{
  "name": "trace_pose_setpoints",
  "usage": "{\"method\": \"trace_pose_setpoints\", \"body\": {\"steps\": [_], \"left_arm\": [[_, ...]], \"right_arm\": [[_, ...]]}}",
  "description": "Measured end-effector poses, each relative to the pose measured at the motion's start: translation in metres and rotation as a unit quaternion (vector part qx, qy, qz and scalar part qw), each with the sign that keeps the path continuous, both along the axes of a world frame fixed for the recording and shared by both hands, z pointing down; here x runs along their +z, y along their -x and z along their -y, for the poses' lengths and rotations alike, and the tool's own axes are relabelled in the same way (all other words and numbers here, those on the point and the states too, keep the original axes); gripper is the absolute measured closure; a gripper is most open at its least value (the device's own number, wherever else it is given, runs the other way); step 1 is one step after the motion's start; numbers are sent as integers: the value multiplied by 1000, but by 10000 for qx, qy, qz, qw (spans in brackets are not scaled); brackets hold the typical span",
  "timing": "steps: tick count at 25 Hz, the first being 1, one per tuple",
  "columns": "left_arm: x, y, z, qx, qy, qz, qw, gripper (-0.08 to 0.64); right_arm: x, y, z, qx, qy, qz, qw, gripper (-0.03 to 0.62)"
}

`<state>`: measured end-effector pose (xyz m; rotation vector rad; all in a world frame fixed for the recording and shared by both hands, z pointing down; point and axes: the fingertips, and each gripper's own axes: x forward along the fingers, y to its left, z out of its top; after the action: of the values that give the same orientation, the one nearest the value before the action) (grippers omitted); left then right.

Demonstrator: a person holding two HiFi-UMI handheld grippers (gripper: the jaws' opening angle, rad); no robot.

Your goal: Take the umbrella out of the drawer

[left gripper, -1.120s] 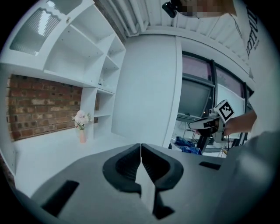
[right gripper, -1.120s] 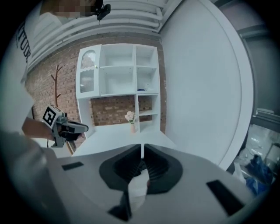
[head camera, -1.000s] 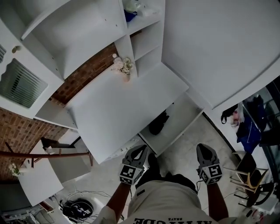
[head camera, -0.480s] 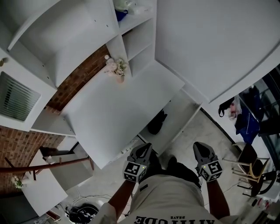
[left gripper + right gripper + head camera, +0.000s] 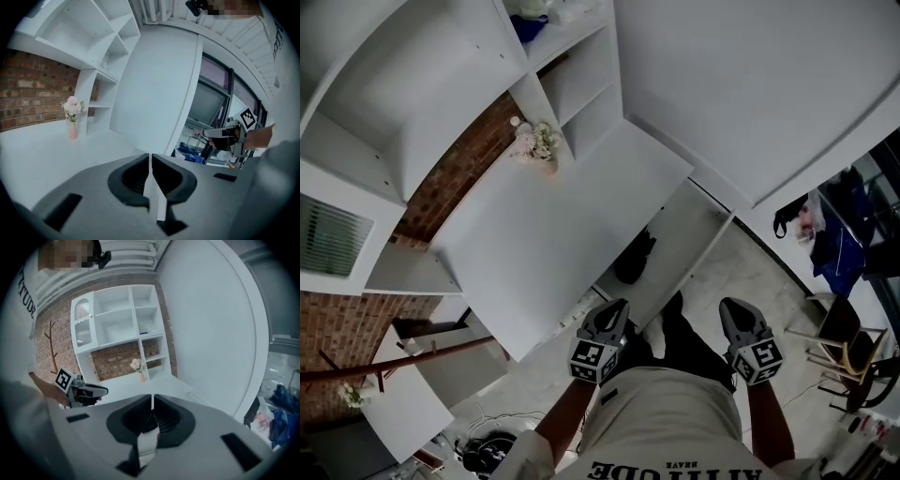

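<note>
We see our left gripper [image 5: 612, 311] and right gripper [image 5: 734, 309] both closed, gripping nothing. The umbrella [image 5: 635, 260] lies in the open drawer [image 5: 692, 240], lengthwise along it, slimmer end pointing away from us.

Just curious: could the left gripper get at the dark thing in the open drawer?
Probably yes: the drawer stands open with the dark thing in plain view, though the left gripper hangs short of it, jaws shut.

Left gripper [image 5: 150, 158], jaws together, faces white desk [image 5: 42, 147] and flower vase [image 5: 72, 127].
</note>
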<state>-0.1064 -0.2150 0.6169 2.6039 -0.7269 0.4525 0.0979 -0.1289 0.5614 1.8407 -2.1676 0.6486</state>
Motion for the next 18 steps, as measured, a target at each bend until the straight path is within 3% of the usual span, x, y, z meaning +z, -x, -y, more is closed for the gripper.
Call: {"method": "trace_pose_setpoints", "body": {"steps": [7, 18], "left_arm": [[19, -25, 16, -232, 141, 307, 9992, 534], [91, -58, 49, -570, 501, 1113, 9909, 532]], "right_arm": [[15, -30, 25, -256, 159, 136, 9995, 555], [59, -59, 63, -953, 643, 366, 9927, 555]]}}
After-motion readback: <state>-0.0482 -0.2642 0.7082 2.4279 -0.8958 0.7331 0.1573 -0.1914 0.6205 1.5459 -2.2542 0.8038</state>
